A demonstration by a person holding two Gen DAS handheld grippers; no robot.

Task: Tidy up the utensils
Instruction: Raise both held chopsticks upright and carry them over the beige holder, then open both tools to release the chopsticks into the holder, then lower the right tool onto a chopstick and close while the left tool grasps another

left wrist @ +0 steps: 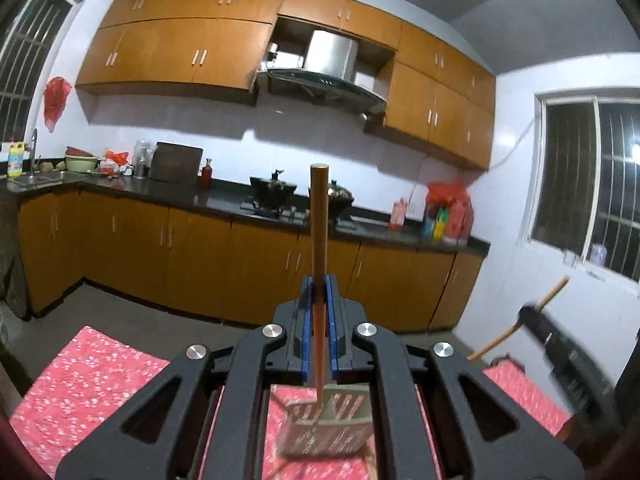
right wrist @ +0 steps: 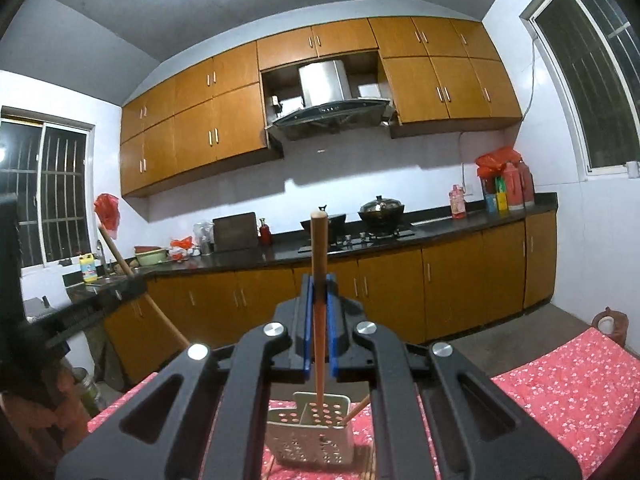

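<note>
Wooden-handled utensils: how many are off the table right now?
2. One stands upright in the left gripper, its handle between the fingers; the other handle likewise in the right gripper. Others may be hidden.

The right gripper [right wrist: 319,292] clamps a wooden handle [right wrist: 319,248] that stands upright between its blue pads. Below sits a perforated metal holder [right wrist: 310,436] on a red floral cloth [right wrist: 560,392], another stick [right wrist: 357,410] leaning inside it

Kitchen w/ orange cabinets [left wrist: 176,48], white walls [left wrist: 320,136], black counter [right wrist: 460,226], barred windows [left wrist: 592,176], night.
</note>
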